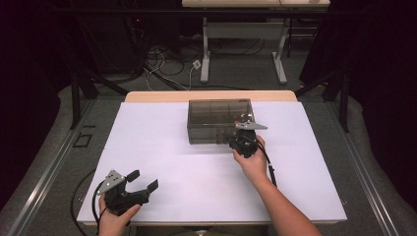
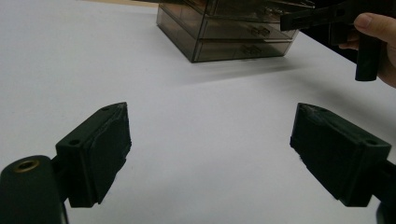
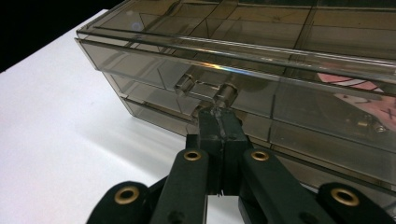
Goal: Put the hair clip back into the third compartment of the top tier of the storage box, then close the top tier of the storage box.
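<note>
A smoky see-through drawer box (image 1: 212, 114) stands at the back middle of the white table top (image 1: 162, 147). My right gripper (image 1: 235, 134) is at its front face. In the right gripper view its jaws are pressed together, and the tips (image 3: 217, 115) sit right under the clear handle (image 3: 205, 88) of the upper drawer, with nothing seen between the pads. My left gripper (image 1: 143, 179) rests near the front left edge, far from the box (image 2: 224, 32). It is open (image 2: 211, 116) and holds nothing. Its view also catches the right gripper (image 2: 327, 18) and the hand holding it.
Something pinkish (image 3: 355, 88) lies inside a drawer on the box's right side. The table's wooden back edge (image 1: 211, 96) runs behind the box. Beyond it are floor cables (image 1: 167, 66) and another table's legs (image 1: 205, 54). White surface spreads between the two grippers.
</note>
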{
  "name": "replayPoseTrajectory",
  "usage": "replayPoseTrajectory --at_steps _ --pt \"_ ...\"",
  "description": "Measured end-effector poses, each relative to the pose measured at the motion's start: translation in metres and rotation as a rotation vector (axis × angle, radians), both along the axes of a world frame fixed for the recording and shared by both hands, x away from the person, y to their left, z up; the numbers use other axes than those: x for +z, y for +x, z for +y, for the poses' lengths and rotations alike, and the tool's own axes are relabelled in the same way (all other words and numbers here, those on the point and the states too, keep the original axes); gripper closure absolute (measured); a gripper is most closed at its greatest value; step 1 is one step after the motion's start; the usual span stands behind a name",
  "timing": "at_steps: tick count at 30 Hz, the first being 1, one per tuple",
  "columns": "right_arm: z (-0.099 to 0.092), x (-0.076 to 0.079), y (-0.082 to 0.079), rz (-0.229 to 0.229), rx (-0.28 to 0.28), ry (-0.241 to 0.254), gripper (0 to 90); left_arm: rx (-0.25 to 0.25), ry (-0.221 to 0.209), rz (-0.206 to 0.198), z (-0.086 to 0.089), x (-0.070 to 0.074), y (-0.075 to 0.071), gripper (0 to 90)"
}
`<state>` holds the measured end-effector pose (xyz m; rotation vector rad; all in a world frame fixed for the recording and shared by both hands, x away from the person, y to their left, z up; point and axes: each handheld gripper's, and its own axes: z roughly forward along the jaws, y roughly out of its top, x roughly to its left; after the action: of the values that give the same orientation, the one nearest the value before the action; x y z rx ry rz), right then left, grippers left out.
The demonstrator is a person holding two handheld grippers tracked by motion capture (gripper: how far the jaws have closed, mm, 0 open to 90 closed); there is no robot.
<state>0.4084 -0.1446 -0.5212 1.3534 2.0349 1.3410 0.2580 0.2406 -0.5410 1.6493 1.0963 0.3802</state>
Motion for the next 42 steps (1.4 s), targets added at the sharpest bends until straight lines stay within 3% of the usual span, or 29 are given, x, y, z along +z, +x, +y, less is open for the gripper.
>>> replayPoseTrajectory --at_steps 22,38,42 --pt "-0.012 -0.005 0.013 0.013 -0.058 0.036 90.0 0.006 -0.002 0.002 0.001 0.000 -0.001 12.1" --pt "-0.012 -0.005 0.014 -0.001 -0.056 0.034 90.0 0.008 -0.005 0.002 0.001 0.000 -0.001 12.1" --pt "-0.012 -0.003 0.012 0.013 -0.045 0.046 89.5 0.009 -0.005 0.003 0.001 0.000 0.000 12.2"
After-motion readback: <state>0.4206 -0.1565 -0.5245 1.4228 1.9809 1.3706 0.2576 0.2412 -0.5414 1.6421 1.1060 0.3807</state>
